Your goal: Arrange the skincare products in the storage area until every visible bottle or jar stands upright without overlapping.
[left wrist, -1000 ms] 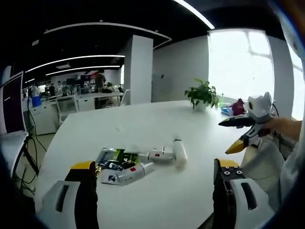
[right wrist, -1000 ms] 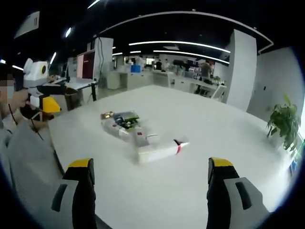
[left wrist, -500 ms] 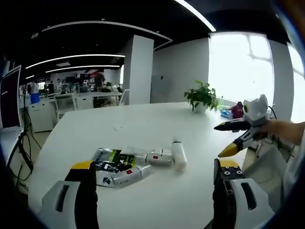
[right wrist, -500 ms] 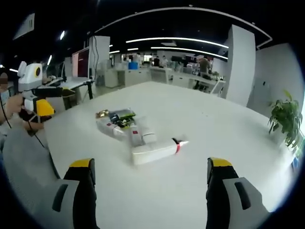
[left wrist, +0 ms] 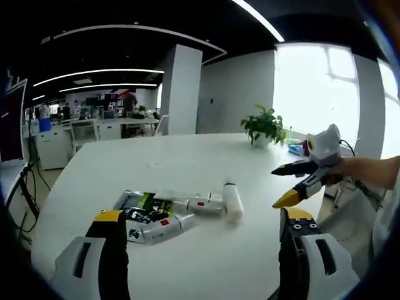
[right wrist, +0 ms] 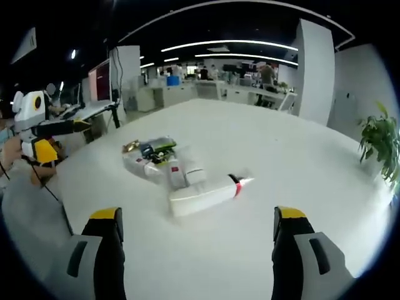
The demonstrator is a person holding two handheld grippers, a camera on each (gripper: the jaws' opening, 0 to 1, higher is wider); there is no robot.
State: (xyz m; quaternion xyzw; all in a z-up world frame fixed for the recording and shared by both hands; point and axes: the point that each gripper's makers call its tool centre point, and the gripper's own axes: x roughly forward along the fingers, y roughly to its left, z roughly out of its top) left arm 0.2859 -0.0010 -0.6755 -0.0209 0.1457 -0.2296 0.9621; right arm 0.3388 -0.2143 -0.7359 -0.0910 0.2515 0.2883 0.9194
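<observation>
Several tubes [right wrist: 164, 164] lying flat | white tube [right wrist: 203, 195] nozzle toward plant [right wrist: 381, 144]

Tubes [right wrist: 203, 195] and sachets [right wrist: 153, 152] clustered flat — on table [right wrist: 300, 162].

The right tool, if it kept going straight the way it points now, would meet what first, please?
Probably the white tube lying on its side on the table, almost centred ahead between the open right tool jaws; depth is unclear.
</observation>
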